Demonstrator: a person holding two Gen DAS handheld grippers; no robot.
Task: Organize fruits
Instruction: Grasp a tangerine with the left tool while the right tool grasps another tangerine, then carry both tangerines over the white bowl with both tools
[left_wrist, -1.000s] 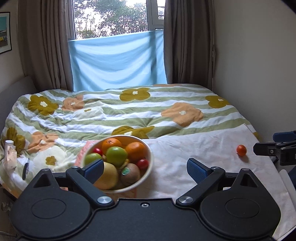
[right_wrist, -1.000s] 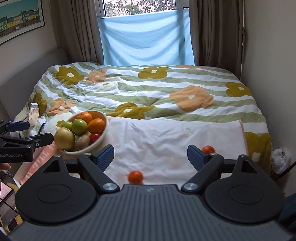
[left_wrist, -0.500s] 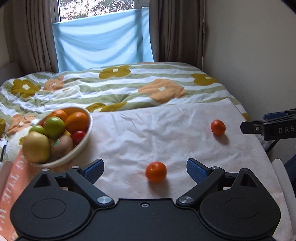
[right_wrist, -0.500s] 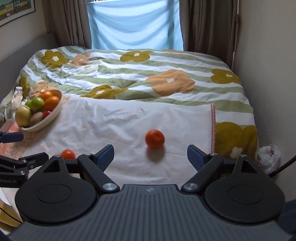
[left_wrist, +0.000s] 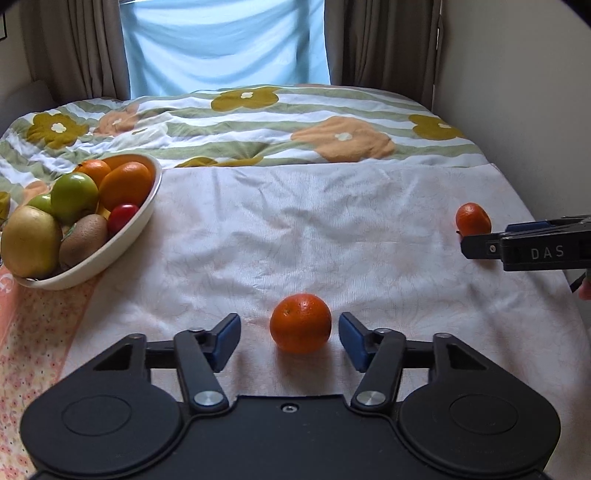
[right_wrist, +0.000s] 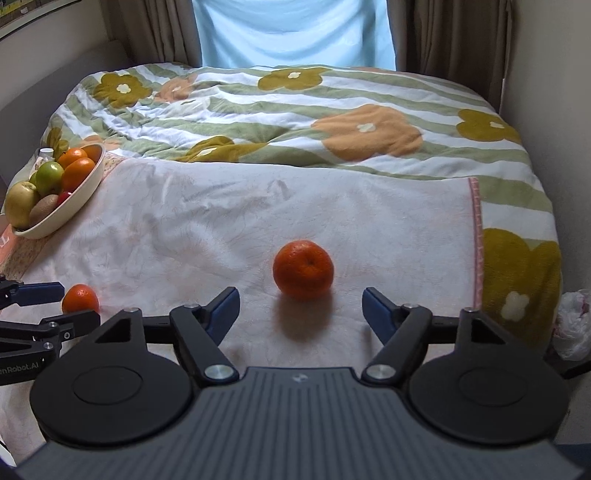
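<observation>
Two mandarins lie on a pale cloth (left_wrist: 295, 229) on the bed. One mandarin (left_wrist: 300, 323) sits between the tips of my open left gripper (left_wrist: 290, 338), not touched; it also shows in the right wrist view (right_wrist: 80, 299). The other mandarin (right_wrist: 303, 268) lies just ahead of my open right gripper (right_wrist: 301, 310); it also shows in the left wrist view (left_wrist: 473, 219), beside the right gripper (left_wrist: 524, 249). A cream bowl (left_wrist: 122, 240) with oranges, green apples, a kiwi and a pear stands at the left; it also shows in the right wrist view (right_wrist: 77, 201).
A flowered striped duvet (right_wrist: 295, 122) covers the bed behind the cloth. The wall (left_wrist: 517, 92) runs along the right side. Curtains and a blue sheet hang at the window behind. A white plastic bag (right_wrist: 572, 323) lies beside the bed at right.
Both grippers have swung right and moved down and forward. Each mandarin now sits close to or between a gripper's fingertips. The bowl has shifted to the left of both views.
</observation>
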